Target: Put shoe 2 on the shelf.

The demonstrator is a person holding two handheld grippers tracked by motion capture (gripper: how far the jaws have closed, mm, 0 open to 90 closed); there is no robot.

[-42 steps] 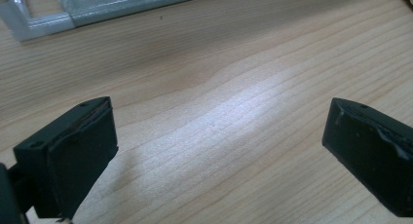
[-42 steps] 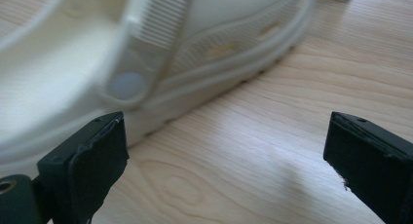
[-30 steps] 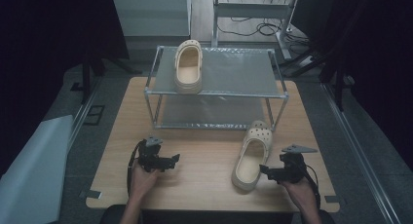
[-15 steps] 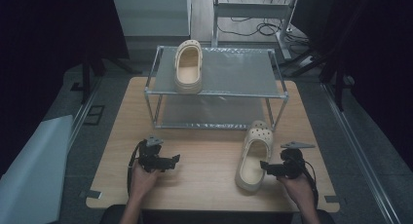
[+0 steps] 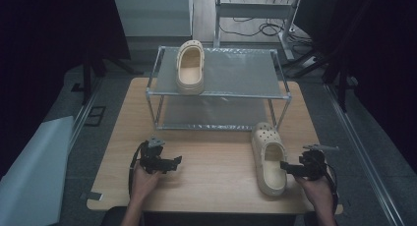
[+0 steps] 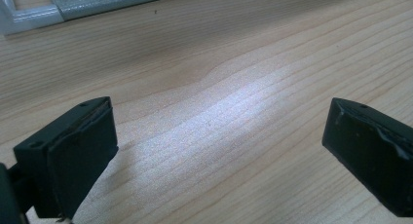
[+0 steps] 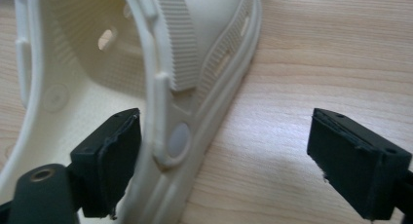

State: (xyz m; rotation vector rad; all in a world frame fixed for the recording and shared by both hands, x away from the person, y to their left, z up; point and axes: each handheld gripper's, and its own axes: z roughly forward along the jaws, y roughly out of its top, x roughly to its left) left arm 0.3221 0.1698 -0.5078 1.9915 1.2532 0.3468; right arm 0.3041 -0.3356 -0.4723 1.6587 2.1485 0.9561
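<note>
One cream clog lies on the top shelf of the metal rack, at its left. A second cream clog lies on the wooden table at the front right, toe towards the rack. My right gripper is open at this clog's heel side. In the right gripper view one jaw sits inside the clog and the other outside, straddling its side wall by the strap rivet. My left gripper is open low over bare wood at the front left, with nothing between its jaws.
The rack's lower shelf is bare and stands behind both grippers. Its corner shows at the top left of the left gripper view. Dark floor, cables and frame legs surround the table. A grey sheet lies left of the table.
My right gripper has moved left to the clog's heel, so its jaws now straddle the side wall. The clog has shifted slightly. The left gripper has stayed put.
</note>
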